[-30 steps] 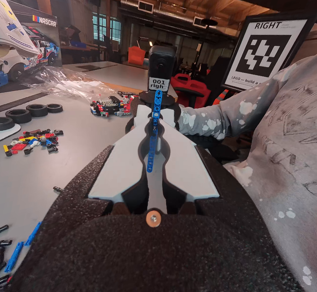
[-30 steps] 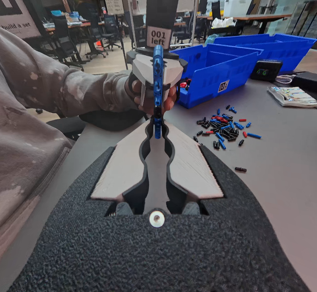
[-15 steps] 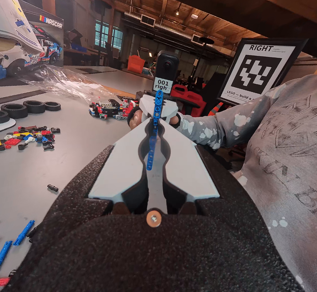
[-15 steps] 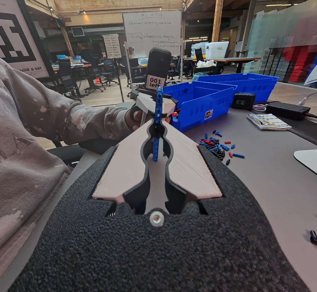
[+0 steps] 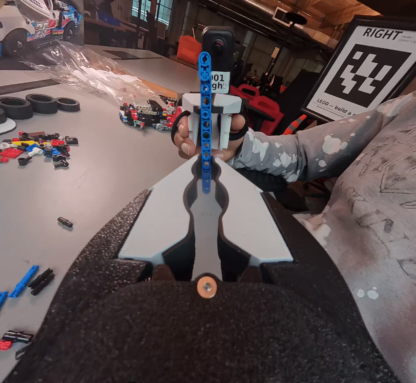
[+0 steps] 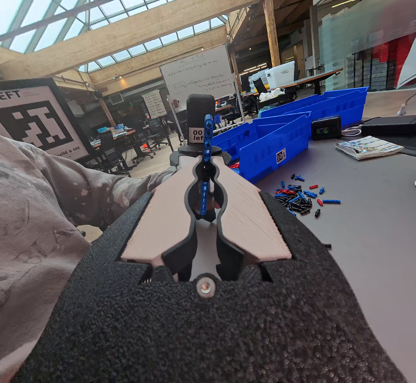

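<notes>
A long blue perforated beam [image 5: 206,113] stands upright between my two grippers, which face each other above the grey table [image 5: 101,181]. My left gripper [image 5: 206,160] is shut on the beam's lower end, and most of the beam sticks up past the tips. My right gripper [image 6: 206,160] is shut on the beam [image 6: 207,138] near its middle, with the lower part inside the jaw hollow. The right gripper also shows in the left wrist view [image 5: 206,129], held by a hand. The left gripper is mostly hidden in the right wrist view.
On the left lie a partly built model [image 5: 148,113], black tyres [image 5: 42,103], a pile of small parts [image 5: 38,144], a plastic bag [image 5: 90,72] and loose pins [image 5: 65,222]. On the right are blue bins [image 6: 281,142], a pin pile [image 6: 299,199] and a booklet [image 6: 367,147]. The gap from one gripper's tips to the other's is roughly 4 cm.
Both grippers have tilted upward, the right one more. The beam now sticks farther out of the left jaws, and it sits deeper in the right jaws than a second ago.
</notes>
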Demonstrator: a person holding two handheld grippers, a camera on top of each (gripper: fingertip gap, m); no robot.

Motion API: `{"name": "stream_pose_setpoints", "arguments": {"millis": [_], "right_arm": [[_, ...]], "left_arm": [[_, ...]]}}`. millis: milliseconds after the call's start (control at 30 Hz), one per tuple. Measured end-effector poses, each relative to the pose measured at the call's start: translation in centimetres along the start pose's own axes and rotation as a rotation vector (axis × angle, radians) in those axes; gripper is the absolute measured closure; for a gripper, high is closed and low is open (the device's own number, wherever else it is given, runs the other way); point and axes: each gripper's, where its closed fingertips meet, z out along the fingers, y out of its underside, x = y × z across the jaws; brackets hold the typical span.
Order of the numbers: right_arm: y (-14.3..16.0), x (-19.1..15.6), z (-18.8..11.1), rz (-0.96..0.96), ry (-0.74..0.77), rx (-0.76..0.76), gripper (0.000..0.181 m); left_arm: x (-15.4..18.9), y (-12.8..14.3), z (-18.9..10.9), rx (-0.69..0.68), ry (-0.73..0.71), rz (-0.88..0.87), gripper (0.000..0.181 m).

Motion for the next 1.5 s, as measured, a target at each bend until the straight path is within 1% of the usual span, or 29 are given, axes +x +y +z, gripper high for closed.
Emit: {"name": "stream_pose_setpoints", "arguments": {"millis": [100,200,233,333,367,400,533,633,667,700,767,867,1000,1033,1067,1100,1133,1167,1200,1300,1367,1400,1500], "right_arm": [[-0.5,-0.2,-0.2,0.036,-0.032,0.038,0.177],[-0.1,-0.4,-0.1,0.033,-0.046,0.02,0.164],[0.2,-0.5,0.1,0.017,-0.048,0.005,0.163],[0.7,-0.7,0.4,-0.011,-0.043,-0.007,0.163],[0.7,-0.7,0.5,-0.015,-0.037,-0.004,0.165],[0.6,-0.7,0.5,-0.021,-0.032,-0.001,0.173],[0.9,-0.7,0.4,-0.032,-0.036,-0.031,0.175],[2.0,-0.6,0.5,-0.06,-0.028,-0.105,0.175],[2.4,-0.8,0.6,-0.074,-0.036,-0.133,0.175],[2.6,-1.1,0.7,-0.076,-0.05,-0.138,0.175],[2.4,-1.5,0.7,-0.086,-0.068,-0.141,0.175],[1.4,-2.2,0.6,-0.115,-0.098,-0.094,0.175],[0.6,-2.3,0.2,-0.123,-0.122,-0.049,0.174],[0.5,-2.3,0.1,-0.124,-0.126,-0.042,0.174],[-0.1,-2.0,-0.6,-0.115,-0.125,-0.007,0.174],[-1.1,-1.0,-1.9,-0.097,-0.095,0.034,0.175],[-2.0,-0.1,-3.1,-0.103,-0.061,0.057,0.175],[-2.5,0.4,-3.8,-0.129,-0.036,0.049,0.174],[-2.6,0.8,-3.8,-0.151,-0.016,0.031,0.175],[-0.9,2.2,-2.8,-0.234,0.065,-0.091,0.175],[0.6,3.0,-2.9,-0.296,0.107,-0.181,0.174],[0.9,3.3,-3.2,-0.307,0.123,-0.193,0.174],[0.5,3.3,-3.8,-0.29,0.119,-0.129,0.174]], "left_arm": [[0.4,-0.7,-0.3,0.041,0.051,-0.062,0.176],[0.9,-1.7,-0.6,0.101,0.101,-0.117,0.176],[0.9,-1.8,-0.7,0.107,0.1,-0.123,0.176],[0.8,-1.4,-0.5,0.079,0.084,-0.101,0.176],[0.9,-1.3,-0.4,0.074,0.084,-0.1,0.176],[0.9,-1.2,-0.3,0.069,0.082,-0.101,0.176],[0.6,-1.0,-0.2,0.063,0.051,-0.079,0.176],[0.7,-0.9,-0.1,0.045,0.035,-0.032,0.162],[0.8,-0.8,0.0,0.034,0.025,-0.015,0.166],[0.7,-0.6,0.0,0.021,0.012,0.008,0.175],[1.1,-0.8,-0.1,0.015,0.023,0.036,0.176],[1.9,-1.7,0.0,0.052,0.037,0.058,0.176],[2.2,-2.6,0.3,0.09,0.012,0.094,0.177],[2.1,-2.8,0.2,0.106,0.007,0.097,0.177],[2.0,-3.8,-0.6,0.172,0.002,0.094,0.175],[1.7,-6.4,-2.9,0.314,-0.004,0.06,0.177],[1.0,-8.4,-5.4,0.407,-0.037,0.051,0.18],[0.9,-8.7,-6.6,0.399,-0.079,0.106,0.181],[0.7,-8.2,-6.5,0.344,-0.118,0.147,0.178],[-0.5,-6.7,-4.7,0.268,-0.192,0.133,0.177],[-1.3,-6.1,-4.2,0.231,-0.229,0.113,0.177],[-1.5,-5.7,-4.1,0.205,-0.235,0.111,0.177],[-3.3,-3.8,-3.8,0.138,-0.294,0.033,0.176]]}}
